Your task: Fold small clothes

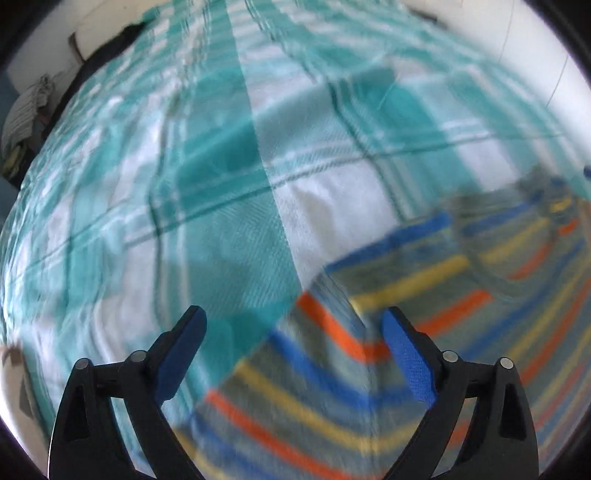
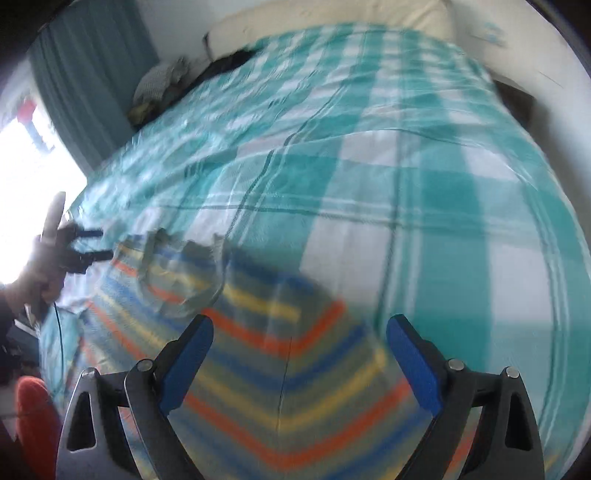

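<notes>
Both grippers spread wide over a striped shirt on a checked bedspread.

Left gripper (image 1: pixel 293 325) and right gripper (image 2: pixel 300 334) hold nothing, each above a sleeve corner of the striped shirt (image 2: pixel 258 332); the teal-and-white bedspread (image 1: pixel 221 166) lies beyond; only the right view shows the clothes pile (image 2: pixel 159 85), curtain (image 2: pixel 92 74) and pillow (image 2: pixel 332 14).

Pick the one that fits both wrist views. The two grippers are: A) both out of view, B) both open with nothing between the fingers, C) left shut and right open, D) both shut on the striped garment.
B: the left gripper and right gripper both show blue fingers spread wide, with the striped garment lying on the checked bedspread beyond them, ungripped.
</notes>
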`<act>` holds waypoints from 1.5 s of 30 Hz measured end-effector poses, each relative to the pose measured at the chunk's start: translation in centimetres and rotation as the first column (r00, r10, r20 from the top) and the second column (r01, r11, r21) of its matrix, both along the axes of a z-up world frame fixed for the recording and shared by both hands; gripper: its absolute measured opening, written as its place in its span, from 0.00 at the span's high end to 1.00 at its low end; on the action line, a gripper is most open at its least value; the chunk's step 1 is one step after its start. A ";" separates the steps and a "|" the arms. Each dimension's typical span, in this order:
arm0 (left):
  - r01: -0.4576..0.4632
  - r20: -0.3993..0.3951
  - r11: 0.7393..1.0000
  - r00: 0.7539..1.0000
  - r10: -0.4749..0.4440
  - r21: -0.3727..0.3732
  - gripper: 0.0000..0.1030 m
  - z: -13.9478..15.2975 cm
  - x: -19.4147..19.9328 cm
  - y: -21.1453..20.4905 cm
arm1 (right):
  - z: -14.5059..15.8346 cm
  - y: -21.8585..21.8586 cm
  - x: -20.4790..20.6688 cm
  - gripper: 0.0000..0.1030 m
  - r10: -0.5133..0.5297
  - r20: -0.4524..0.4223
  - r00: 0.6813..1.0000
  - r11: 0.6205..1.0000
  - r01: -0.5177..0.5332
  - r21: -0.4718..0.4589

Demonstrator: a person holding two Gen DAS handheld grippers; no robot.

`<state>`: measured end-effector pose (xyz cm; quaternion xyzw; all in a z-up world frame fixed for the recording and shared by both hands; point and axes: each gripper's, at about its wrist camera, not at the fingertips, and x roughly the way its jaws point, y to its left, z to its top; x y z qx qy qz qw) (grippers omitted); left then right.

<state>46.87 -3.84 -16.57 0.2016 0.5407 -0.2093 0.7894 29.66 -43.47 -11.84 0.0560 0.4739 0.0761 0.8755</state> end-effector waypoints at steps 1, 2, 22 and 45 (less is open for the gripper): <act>0.007 -0.024 1.000 1.000 -0.007 0.019 0.01 -1.1 0.4 -0.3 | -0.8 0.4 1.5 0.09 0.032 -0.020 0.999 0.999 -0.032 -0.011; 0.010 -0.036 1.000 0.999 -0.009 0.020 0.00 -1.7 0.6 -0.3 | -1.6 0.7 2.6 0.09 0.054 -0.044 0.998 0.998 -0.055 -0.022; -0.089 0.287 0.986 0.957 0.046 0.141 0.65 -0.3 -3.8 -2.7 | -5.7 3.7 4.1 0.63 -0.003 -0.054 0.999 0.902 -0.021 -0.432; -0.059 0.089 0.996 0.995 0.053 0.064 0.12 3.0 -40.6 7.9 | -6.0 14.2 -35.5 0.24 0.099 -0.396 0.913 0.925 -0.231 -0.302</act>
